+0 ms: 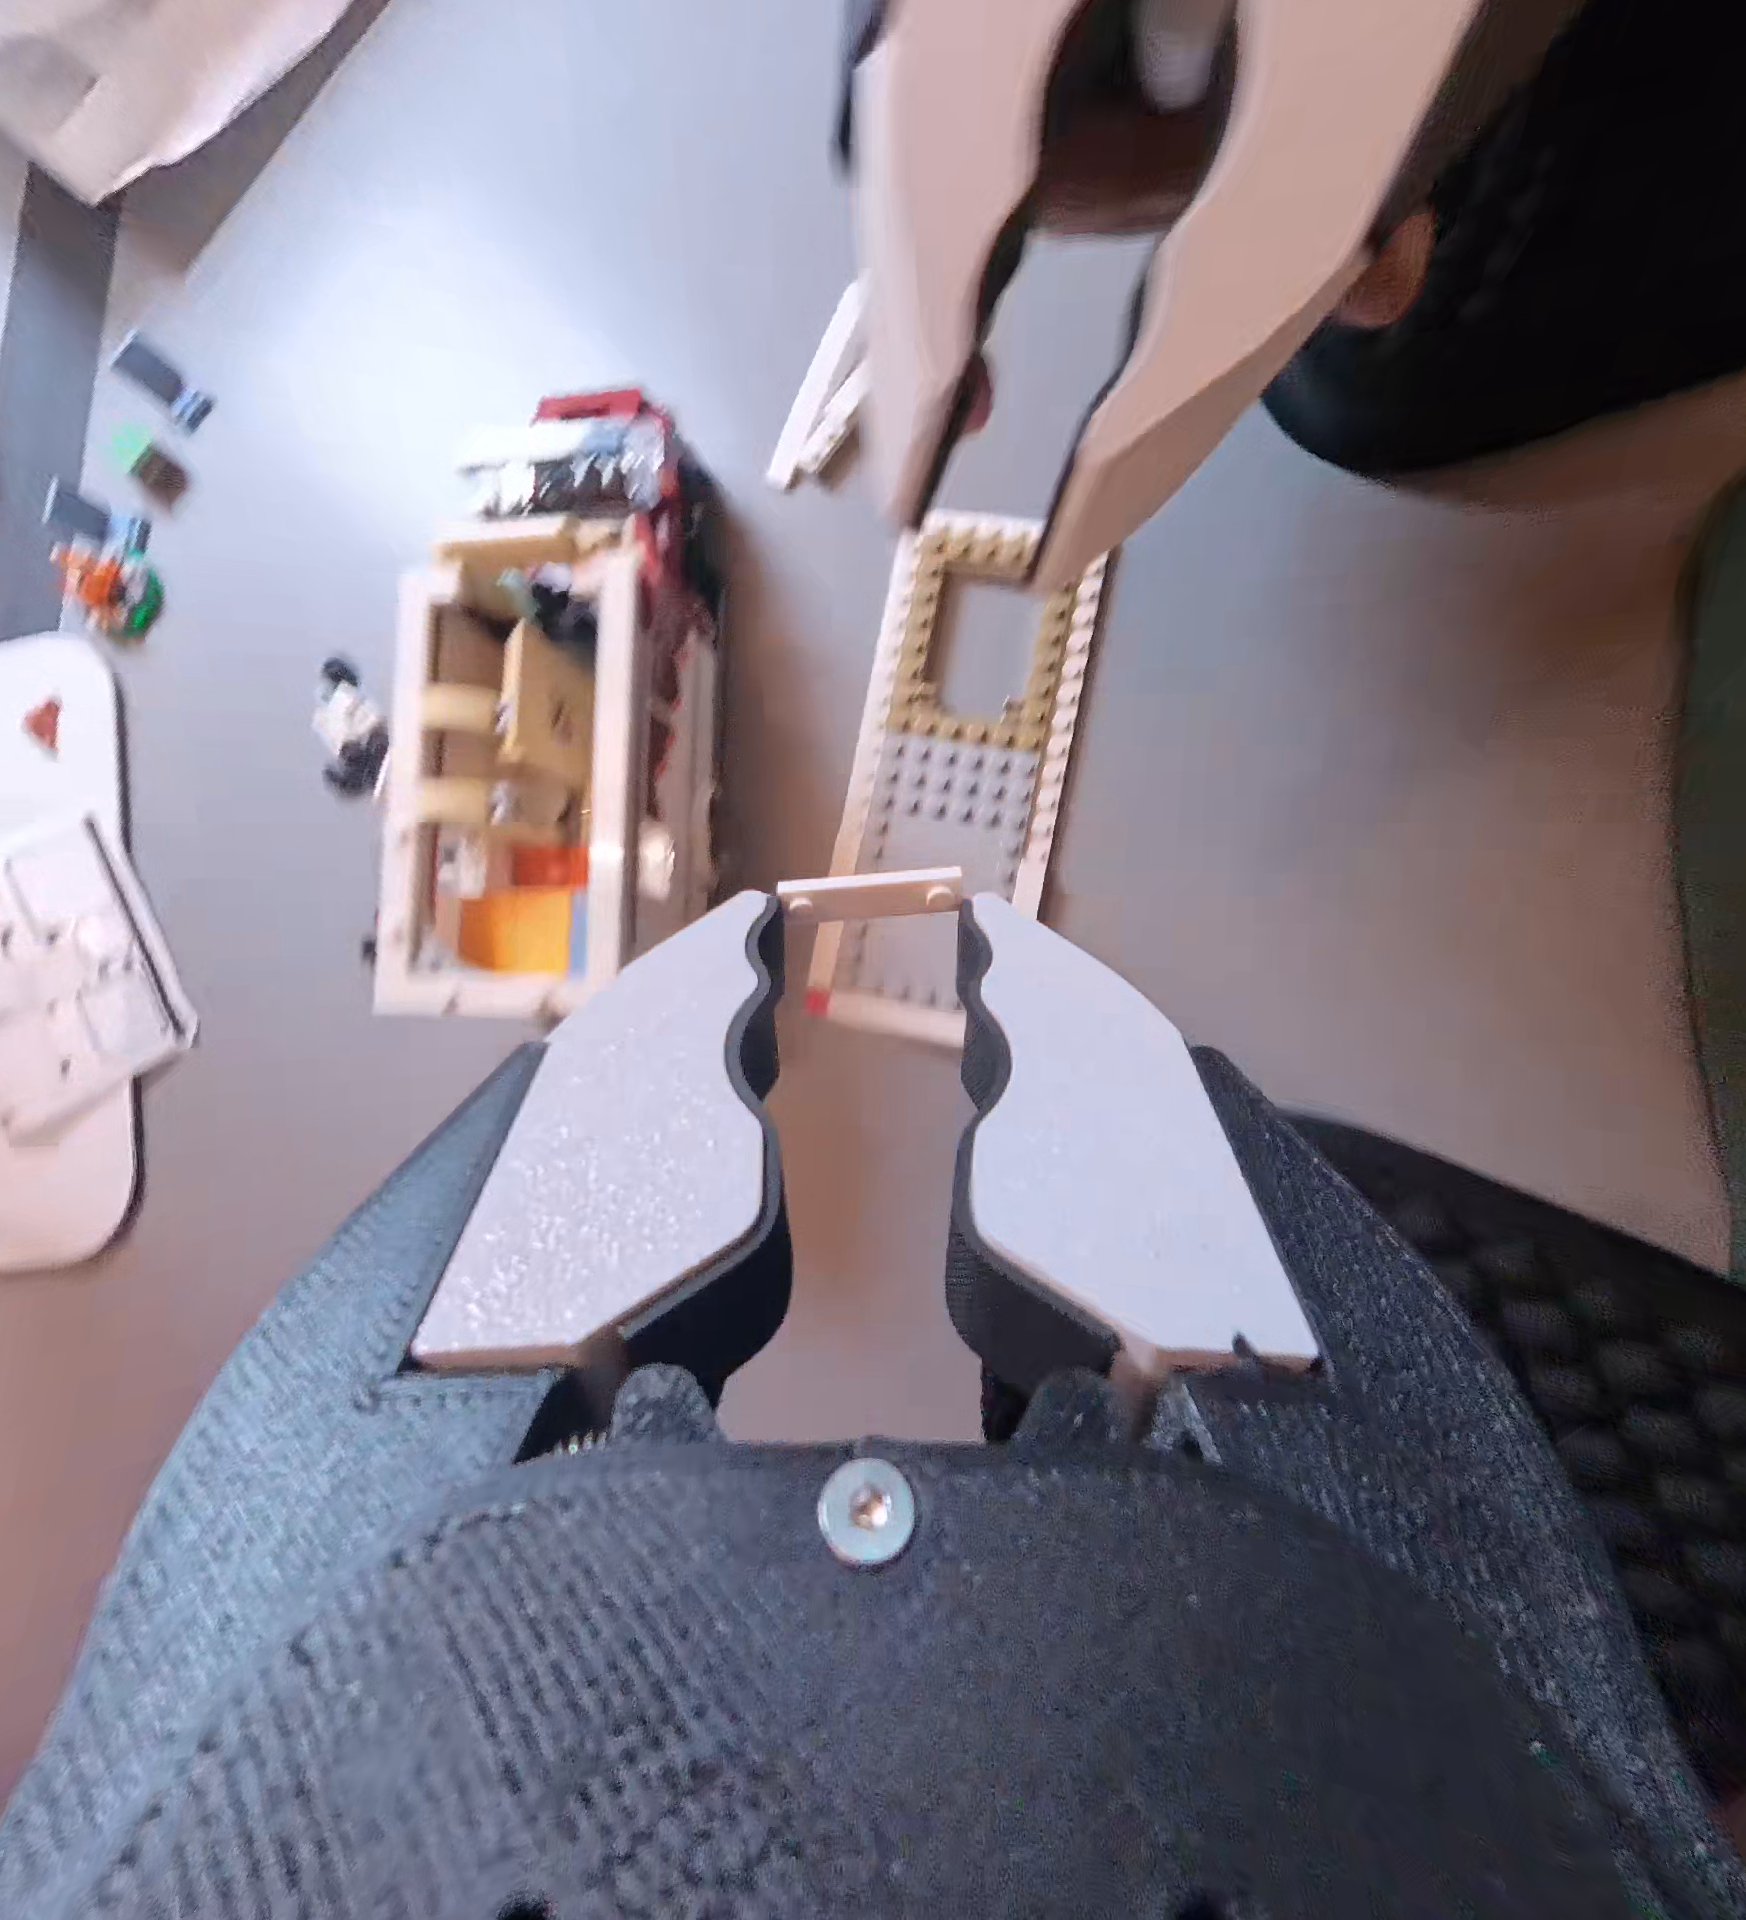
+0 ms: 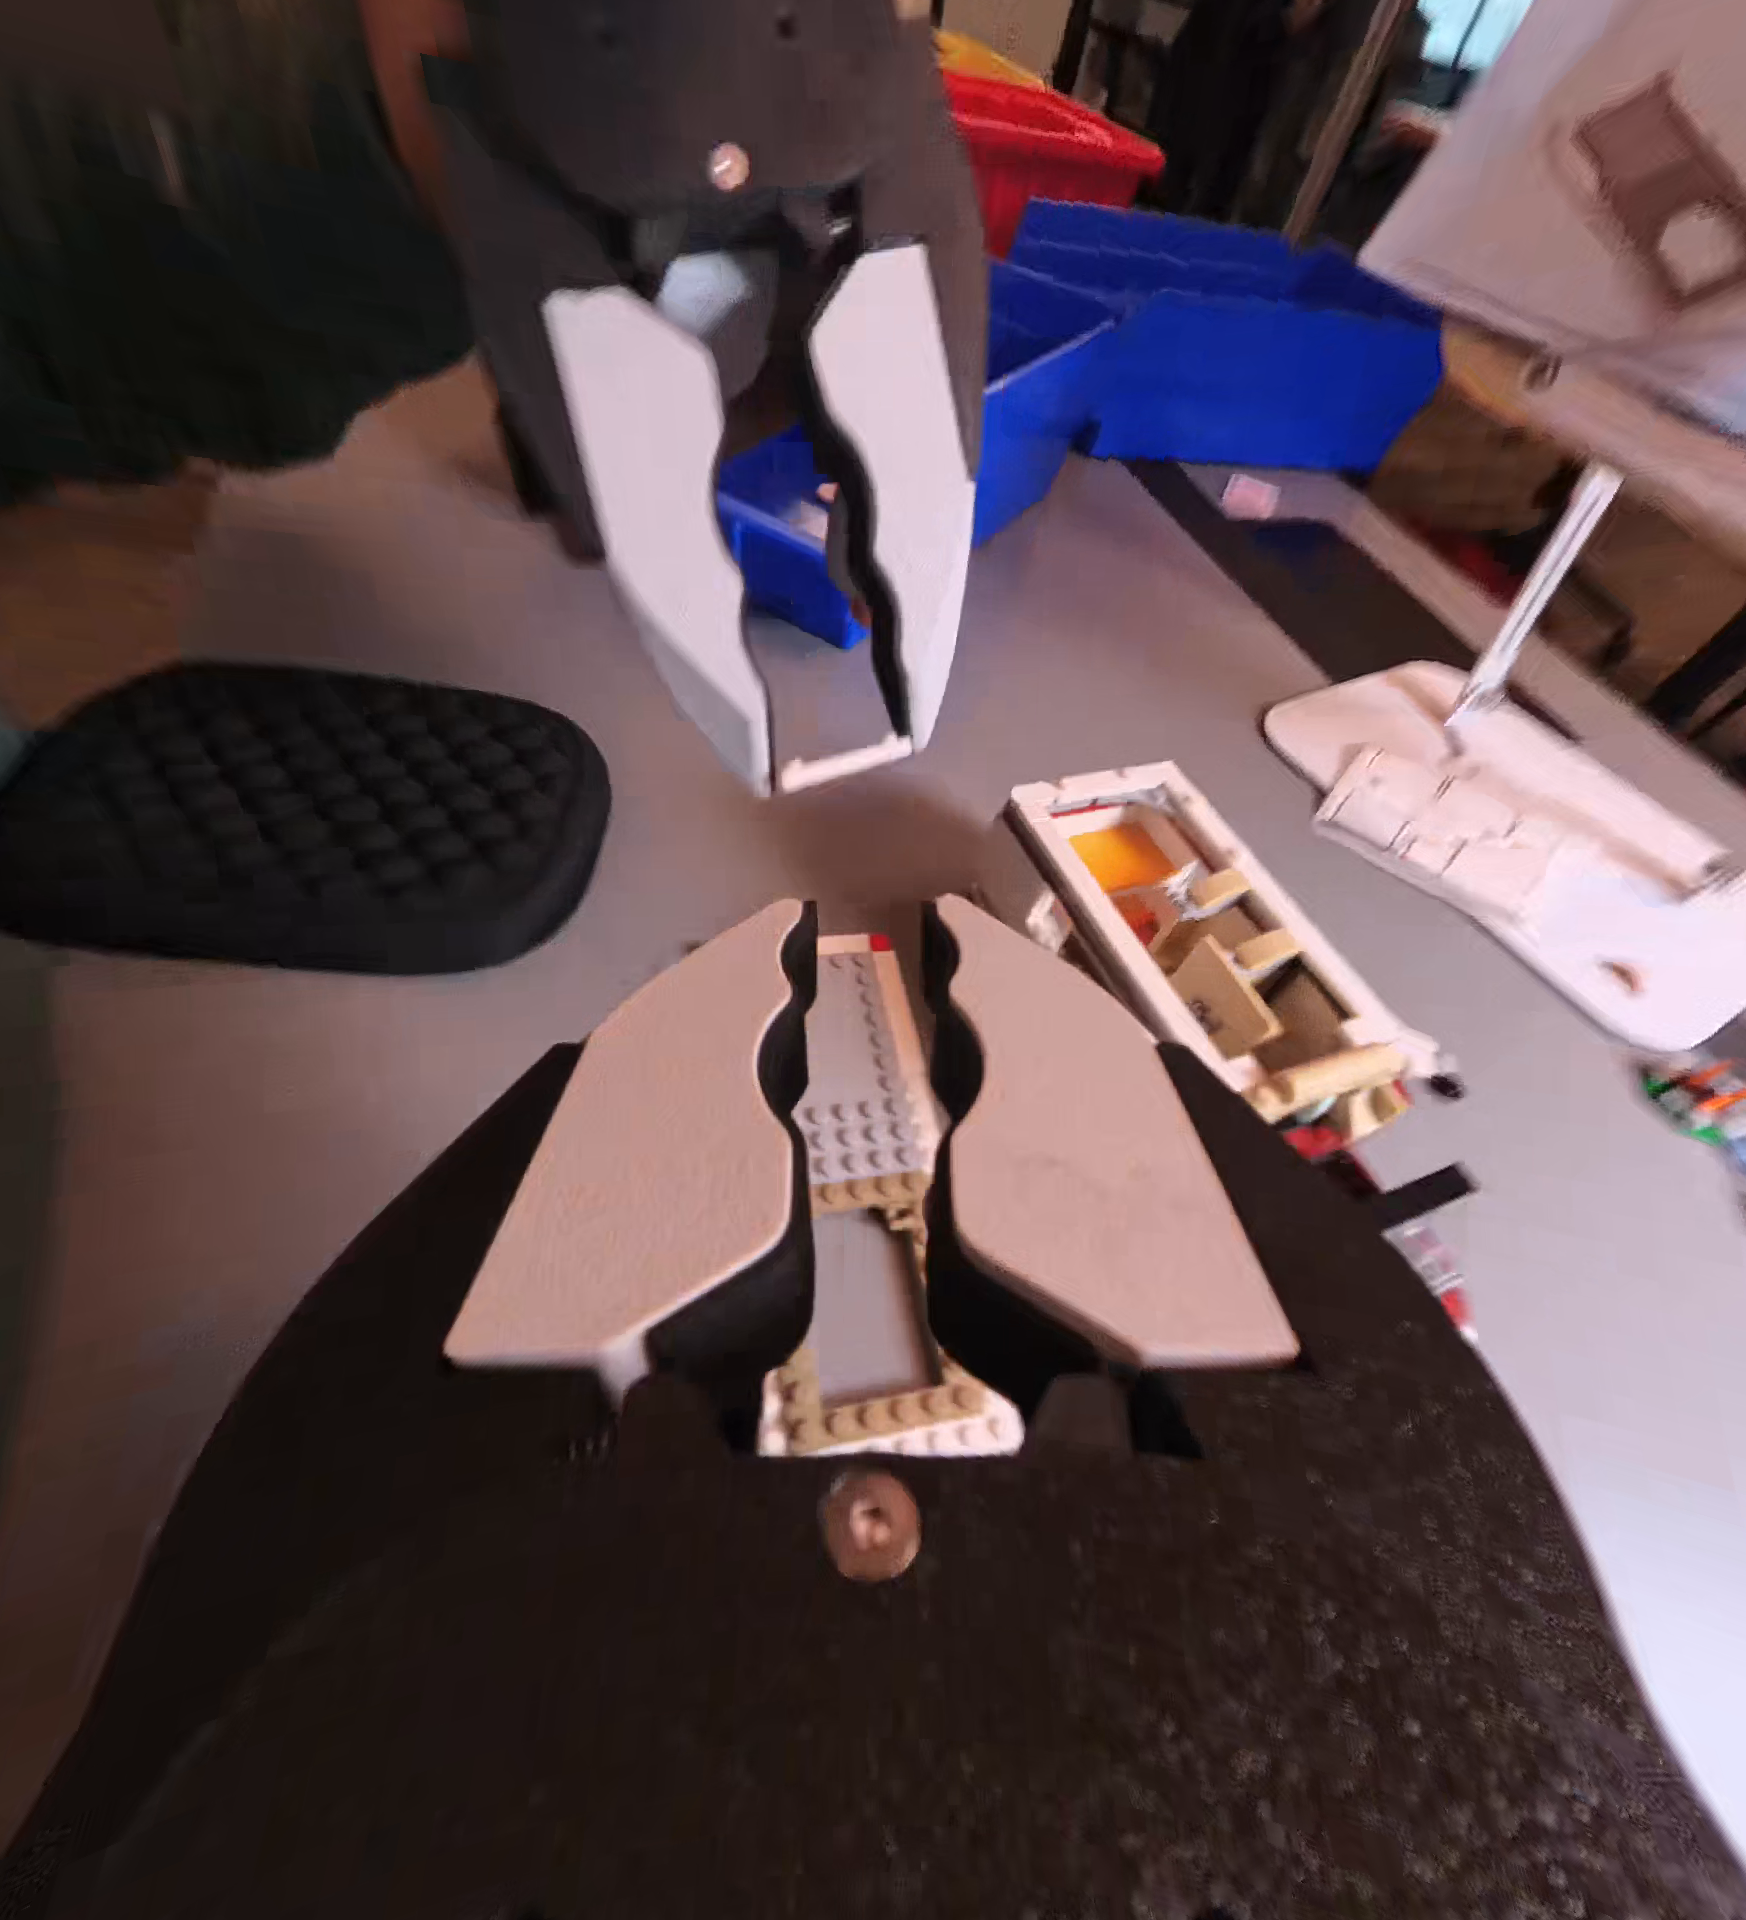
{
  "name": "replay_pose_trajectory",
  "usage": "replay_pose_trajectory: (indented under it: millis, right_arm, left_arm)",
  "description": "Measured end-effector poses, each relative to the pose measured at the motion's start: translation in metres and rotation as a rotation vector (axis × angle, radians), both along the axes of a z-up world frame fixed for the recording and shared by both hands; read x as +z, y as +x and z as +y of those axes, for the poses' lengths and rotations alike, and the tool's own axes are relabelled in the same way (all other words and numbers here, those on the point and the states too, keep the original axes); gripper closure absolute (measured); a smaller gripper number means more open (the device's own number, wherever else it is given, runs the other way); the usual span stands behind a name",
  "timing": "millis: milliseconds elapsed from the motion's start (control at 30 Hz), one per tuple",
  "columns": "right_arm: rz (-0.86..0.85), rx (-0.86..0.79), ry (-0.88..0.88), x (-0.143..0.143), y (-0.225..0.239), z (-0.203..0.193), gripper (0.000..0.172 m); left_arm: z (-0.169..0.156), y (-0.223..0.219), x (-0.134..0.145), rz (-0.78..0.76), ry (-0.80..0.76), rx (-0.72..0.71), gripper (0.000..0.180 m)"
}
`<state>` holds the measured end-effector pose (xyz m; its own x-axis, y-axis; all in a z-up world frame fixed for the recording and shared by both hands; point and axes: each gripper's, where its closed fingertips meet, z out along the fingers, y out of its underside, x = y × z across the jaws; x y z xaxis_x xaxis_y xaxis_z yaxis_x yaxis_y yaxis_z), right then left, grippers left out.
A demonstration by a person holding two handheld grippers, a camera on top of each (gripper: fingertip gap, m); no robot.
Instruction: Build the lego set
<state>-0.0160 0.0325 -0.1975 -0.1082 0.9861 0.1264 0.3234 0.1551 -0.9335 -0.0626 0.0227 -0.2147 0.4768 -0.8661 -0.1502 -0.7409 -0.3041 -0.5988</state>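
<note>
Two claws: both over the grey tabletop (image 1: pixel 1368 727).
Left claw (image 1: pixel 871 906): pinching a small tan plate (image 1: pixel 869 894) endwise between its tips, above the studded baseplate (image 1: pixel 962 790).
Right claw (image 2: pixel 869 914): spread, bare, hovering low over that baseplate (image 2: pixel 864 1049).
Beside: white brick build (image 2: pixel 1212 935), black pad (image 2: pixel 287 821).

Two grippers (image 2: pixel 831 774) — two brick builds (image 2: pixel 1233 966)
</note>
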Motion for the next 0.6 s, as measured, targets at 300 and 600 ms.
replay_pose_trajectory:
  millis: [300,600]
  right_arm:
    - [-0.108,-0.119,-0.646,-0.030,0.008,0.014,0.161]
    - [-0.470,-0.093,-0.649,-0.076,0.093,0.051,0.168]
  left_arm:
    - [0.022,0.067,-0.015,0.126,0.137,-0.078,0.148]
    - [0.031,0.012,0.013,-0.013,0.199,0.086,0.159]
